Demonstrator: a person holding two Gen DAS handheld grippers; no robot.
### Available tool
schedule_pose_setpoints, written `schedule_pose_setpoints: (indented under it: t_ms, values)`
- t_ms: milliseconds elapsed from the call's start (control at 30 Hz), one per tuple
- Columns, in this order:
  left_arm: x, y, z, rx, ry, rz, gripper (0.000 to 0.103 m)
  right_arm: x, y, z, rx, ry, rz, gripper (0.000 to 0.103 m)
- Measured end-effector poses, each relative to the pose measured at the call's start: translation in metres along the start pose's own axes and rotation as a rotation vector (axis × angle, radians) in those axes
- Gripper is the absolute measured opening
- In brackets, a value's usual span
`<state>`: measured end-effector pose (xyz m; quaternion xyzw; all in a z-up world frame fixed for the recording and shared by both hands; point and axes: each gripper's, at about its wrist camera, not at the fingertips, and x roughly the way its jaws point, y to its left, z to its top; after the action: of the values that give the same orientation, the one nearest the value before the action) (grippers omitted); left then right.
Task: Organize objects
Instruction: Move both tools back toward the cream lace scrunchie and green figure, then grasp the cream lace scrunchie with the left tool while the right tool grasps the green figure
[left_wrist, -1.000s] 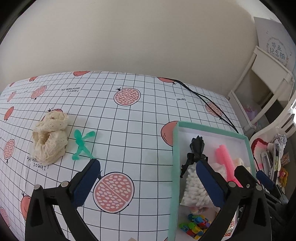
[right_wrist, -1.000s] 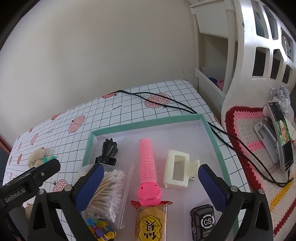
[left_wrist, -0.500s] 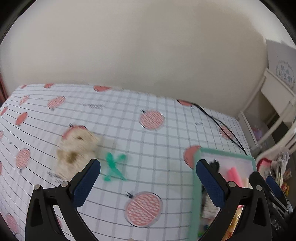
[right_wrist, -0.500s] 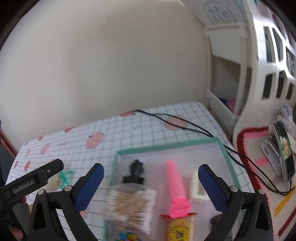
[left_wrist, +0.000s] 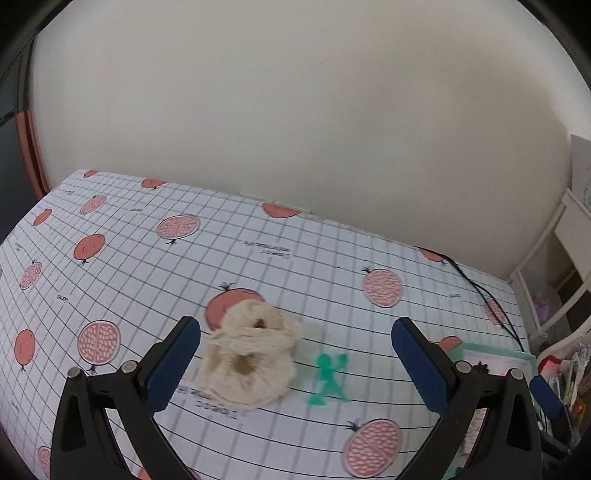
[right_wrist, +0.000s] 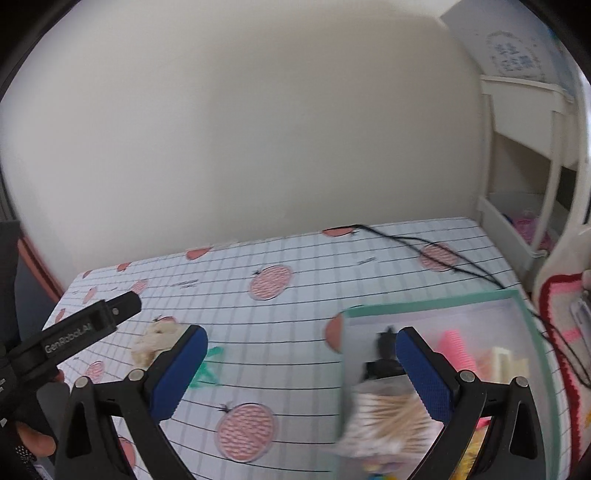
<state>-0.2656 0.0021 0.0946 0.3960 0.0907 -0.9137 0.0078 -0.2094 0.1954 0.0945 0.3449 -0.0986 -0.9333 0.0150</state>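
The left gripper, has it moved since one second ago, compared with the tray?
Yes. The left gripper has swung left, away from the teal tray, and now frames the cream cloth bundle and the green clip between its open jaws.

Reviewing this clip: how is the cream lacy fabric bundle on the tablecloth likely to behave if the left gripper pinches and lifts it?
The cream fabric bundle looks soft and crumpled, so it would probably squash between the fingers and droop when lifted. Its loose folds and holes suggest that it is light. It lies slumped on the tablecloth, so rolling seems unlikely; a push would probably drag or bunch it.
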Motion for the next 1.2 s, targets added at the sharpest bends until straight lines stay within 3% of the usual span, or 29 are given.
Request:
schedule_pose_setpoints:
  t_ms: [133, 300, 667, 900, 1000, 1067, 1200]
  values:
    - [0.012, 0.021, 0.002, -0.028, 0.041, 0.006, 0.103, 0.014, 0.026, -0.010, -0.017, 0.041, 0.055, 0.103]
    - [0.028, 0.041, -0.004, -0.056, 0.097, 0.003, 0.103, 0.032, 0.054, -0.022, -0.094, 0.083, 0.064, 0.103]
    - [0.060, 0.053, -0.018, -0.037, 0.186, 0.006, 0.103, 0.081, 0.065, -0.041, -0.115, 0.194, 0.049, 0.101]
    - [0.074, 0.051, -0.025, -0.031, 0.204, 0.005, 0.102, 0.102, 0.074, -0.047, -0.138, 0.226, 0.049, 0.085]
    - [0.079, 0.050, -0.027, -0.019, 0.218, 0.014, 0.088, 0.108, 0.079, -0.048, -0.152, 0.232, 0.054, 0.078]
    - [0.083, 0.050, -0.029, -0.021, 0.234, 0.011, 0.084, 0.111, 0.081, -0.049, -0.158, 0.236, 0.061, 0.072]
    - [0.086, 0.048, -0.031, -0.021, 0.242, -0.002, 0.072, 0.114, 0.085, -0.050, -0.160, 0.244, 0.069, 0.051]
